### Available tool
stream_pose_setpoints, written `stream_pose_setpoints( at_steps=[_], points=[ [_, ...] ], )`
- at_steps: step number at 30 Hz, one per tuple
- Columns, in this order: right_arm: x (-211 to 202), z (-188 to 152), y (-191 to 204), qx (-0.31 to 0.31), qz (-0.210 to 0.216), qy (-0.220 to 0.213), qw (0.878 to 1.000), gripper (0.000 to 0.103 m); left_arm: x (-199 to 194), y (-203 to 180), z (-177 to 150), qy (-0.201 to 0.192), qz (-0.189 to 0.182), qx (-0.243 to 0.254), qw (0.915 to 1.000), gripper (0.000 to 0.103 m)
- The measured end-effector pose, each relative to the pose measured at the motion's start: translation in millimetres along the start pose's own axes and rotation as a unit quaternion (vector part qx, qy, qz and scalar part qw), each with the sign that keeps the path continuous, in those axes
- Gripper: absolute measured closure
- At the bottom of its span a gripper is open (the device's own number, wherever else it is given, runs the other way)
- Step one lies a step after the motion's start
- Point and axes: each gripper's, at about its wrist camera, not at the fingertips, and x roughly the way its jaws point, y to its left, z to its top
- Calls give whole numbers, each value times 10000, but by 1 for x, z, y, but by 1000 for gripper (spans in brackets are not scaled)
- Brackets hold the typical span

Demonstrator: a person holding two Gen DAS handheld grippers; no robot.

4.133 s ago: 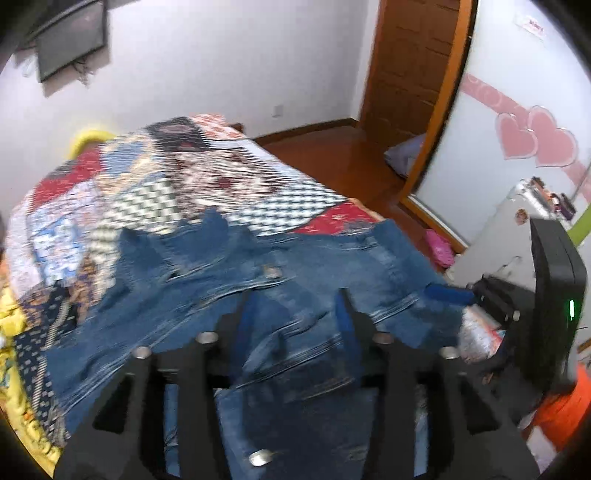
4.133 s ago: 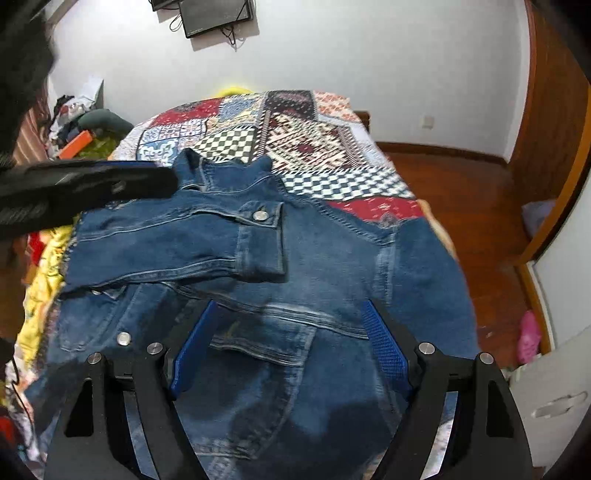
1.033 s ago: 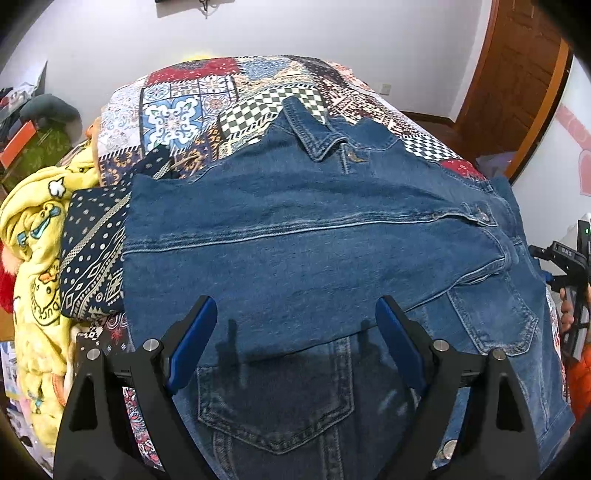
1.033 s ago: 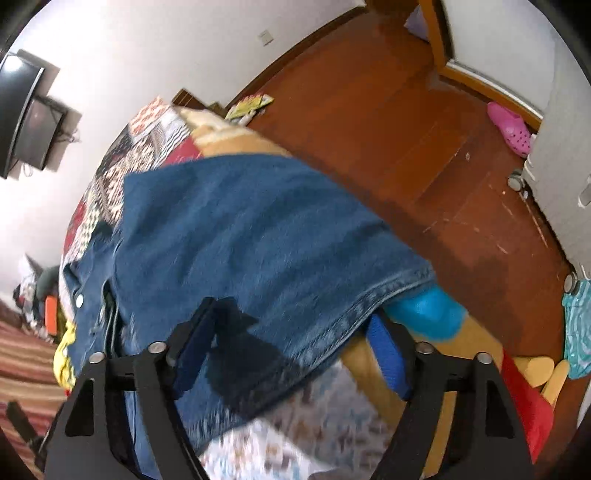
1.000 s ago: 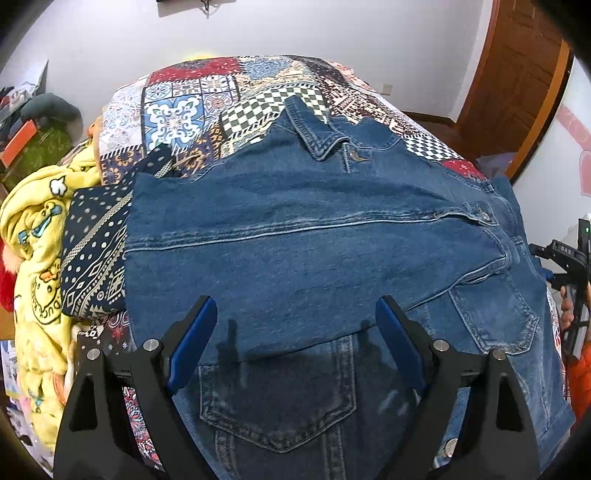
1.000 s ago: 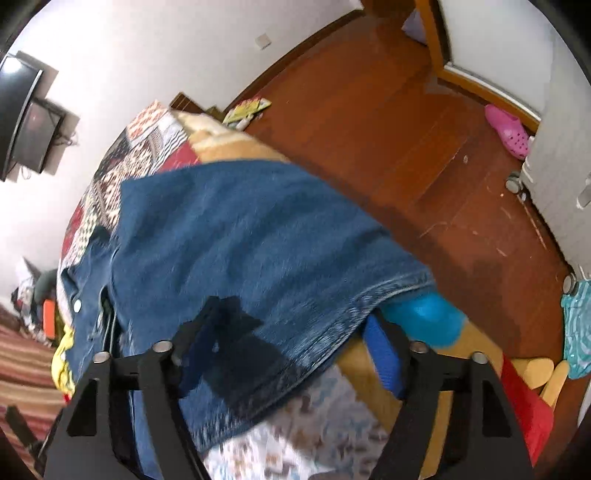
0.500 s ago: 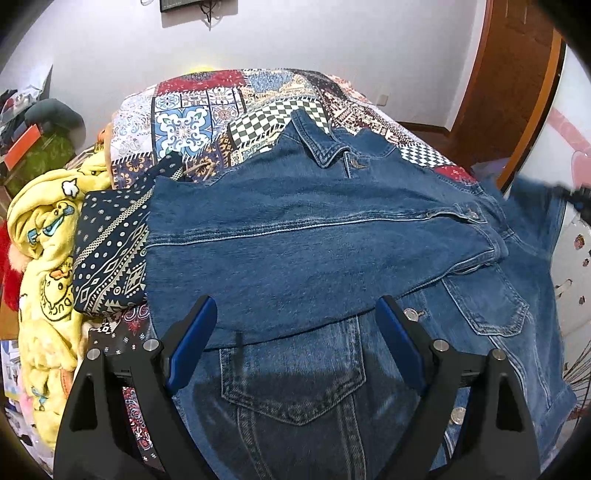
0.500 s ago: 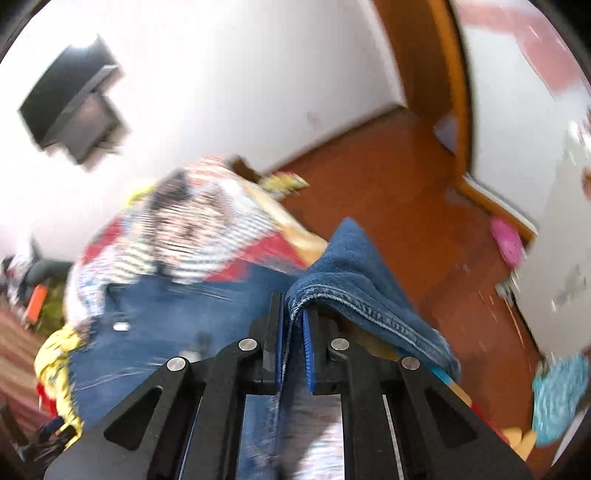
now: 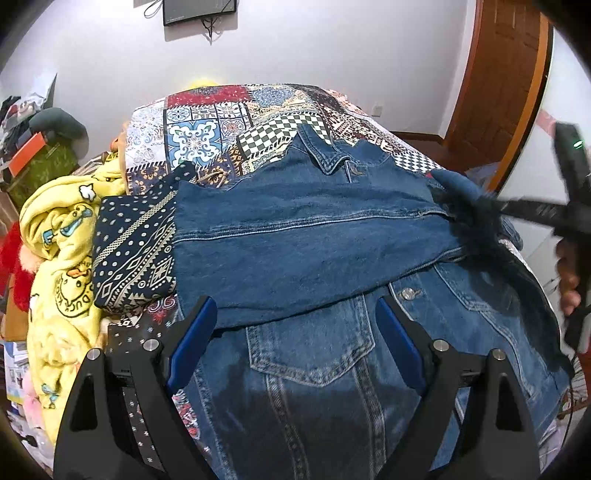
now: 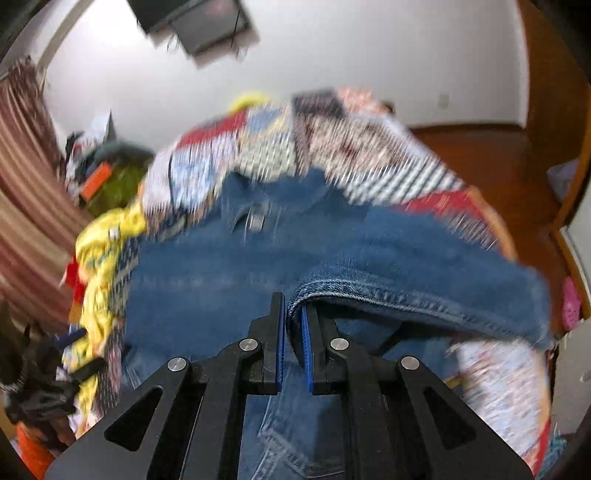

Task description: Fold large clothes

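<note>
Denim jacket (image 10: 369, 266) hem pinched between right fingers (image 10: 277, 332).

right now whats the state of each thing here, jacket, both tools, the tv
denim jacket: spread on the bed, one sleeve folded across the front, right edge lifted
right tool: shut on the jacket's hem
left tool: open, holding nothing, above the jacket
patchwork bedspread: flat under the jacket
yellow blanket: bunched at the bed's left side
wall tv: screen dark
</note>
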Motion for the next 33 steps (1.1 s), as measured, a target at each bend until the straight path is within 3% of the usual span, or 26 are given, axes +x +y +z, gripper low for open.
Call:
stream_pose_setpoints(
  at_steps=[5, 9, 11, 12, 13, 15, 19, 23, 30, 33],
  points=[
    [28, -22, 2, -83, -53, 615, 9981, 95, -5, -8, -1, -18, 65, 190, 9998, 15],
    [19, -32, -9, -59, -106, 838, 9964, 94, -3, -25, 5, -45, -8, 325, 9995, 15],
    [10, -32, -13, -20, -71, 948, 9955, 82, -3, -37, 12, -63, -78, 433, 9990, 15],
    [3, -33, -17, 16, 24, 961, 9954, 68, -2, -43, 15, -74, -99, 503, 9987, 15],
    [-1, -34, -18, 36, 52, 923, 9957, 53, -1, -51, 20, -85, -119, 586, 9982, 15],
    [-24, -37, -27, -9, -131, 604, 9981, 42, 1, -71, 31, -130, -186, 812, 9964, 15],
    [-55, -40, -47, 3, -581, 180, 9981, 37, 5, -120, 59, -268, -353, 1352, 9898, 15],
    [-88, -44, -92, 440, -1103, -198, 9927, 34, 17, -170, 81, -270, -621, 1796, 9814, 15],
    [-114, -54, -151, 1067, -1760, -438, 9776, 34, 70, -265, 101, 199, -1067, 2532, 9613, 15],
    [-115, -58, -164, 1258, -1791, -433, 9748, 34, 98, -299, 102, 496, -1194, 2768, 9522, 15]
  ],
)
